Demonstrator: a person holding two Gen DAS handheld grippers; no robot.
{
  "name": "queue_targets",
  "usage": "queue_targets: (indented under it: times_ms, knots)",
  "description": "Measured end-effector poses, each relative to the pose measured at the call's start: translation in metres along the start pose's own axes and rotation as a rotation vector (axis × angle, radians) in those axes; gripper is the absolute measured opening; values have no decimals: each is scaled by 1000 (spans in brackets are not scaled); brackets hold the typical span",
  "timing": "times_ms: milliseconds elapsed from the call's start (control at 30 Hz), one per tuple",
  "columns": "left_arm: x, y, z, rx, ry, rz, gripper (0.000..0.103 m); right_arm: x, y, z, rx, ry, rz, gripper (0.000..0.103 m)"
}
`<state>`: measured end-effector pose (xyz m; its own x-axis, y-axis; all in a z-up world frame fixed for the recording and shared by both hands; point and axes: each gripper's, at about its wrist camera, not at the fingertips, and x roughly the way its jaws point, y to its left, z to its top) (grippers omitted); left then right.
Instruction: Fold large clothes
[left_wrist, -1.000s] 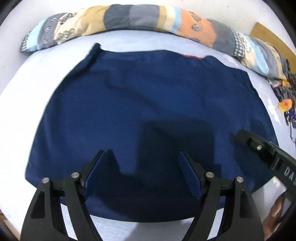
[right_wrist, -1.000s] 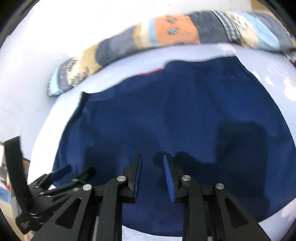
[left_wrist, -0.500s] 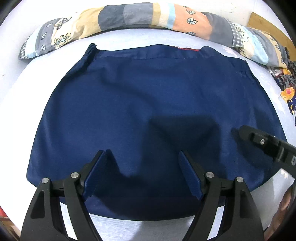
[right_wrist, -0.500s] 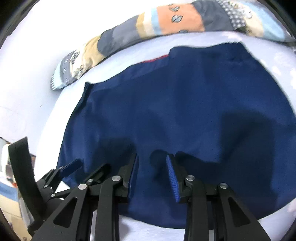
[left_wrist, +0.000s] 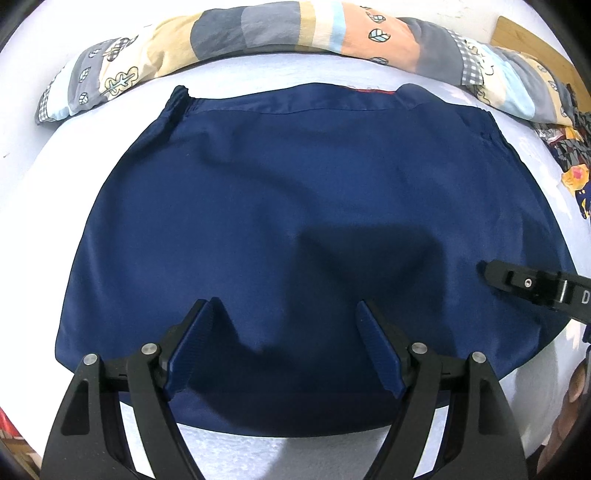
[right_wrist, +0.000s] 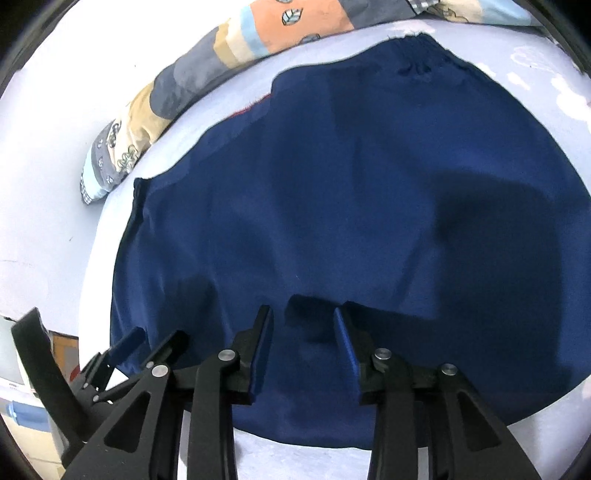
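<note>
Navy garment (left_wrist: 295, 192) lies flat; left gripper (left_wrist: 284, 339) wide, right gripper (right_wrist: 303, 332) narrower (seemingly both empty).

One navy blue garment (left_wrist: 306, 206) lies spread flat on one white bed (left_wrist: 74, 177). One long patchwork pillow (left_wrist: 280, 33) runs along the bed's far edge. One small patterned cloth heap (left_wrist: 570, 162) sits at the right edge. Two tools show: the left tool (left_wrist: 284, 343) and the right tool (right_wrist: 303, 343)

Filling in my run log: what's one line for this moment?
skirt: flat on bed | left gripper: open, empty | right gripper: open, empty
</note>
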<state>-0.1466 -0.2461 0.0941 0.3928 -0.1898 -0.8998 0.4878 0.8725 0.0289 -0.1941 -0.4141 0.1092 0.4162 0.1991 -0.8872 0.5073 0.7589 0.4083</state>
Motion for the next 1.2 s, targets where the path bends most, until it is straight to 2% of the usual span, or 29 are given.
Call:
queue_targets:
  times_ms: [167, 333, 467, 733, 900, 1067, 1133, 1200]
  knots:
    - [-3, -1, -1, 5, -9, -4, 80, -9, 2, 0, -7, -31, -10, 39]
    - [-3, -1, -2, 9, -8, 0, 80, -7, -4, -2, -8, -3, -18, 37]
    - [-5, -3, -1, 12, -12, 2, 80, -16, -5, -1, -21, -33, -25, 39]
    - [-15, -5, 0, 19, -37, 3, 80, -16, -10, -2, -15, -17, -34, 39]
    - [-27, -6, 3, 21, -56, -7, 80, -39, -11, -3, -30, -80, -21, 39]
    - [-58, 7, -2, 16, -147, -42, 80, -79, -12, -10, -26, -154, -24, 39]
    - [-62, 13, -2, 8, -153, -71, 80, -97, -13, -18, 4, -172, -6, 40]
    - [-64, 17, -1, -12, -167, -85, 80, -119, -16, -30, 46, -184, 8, 48]
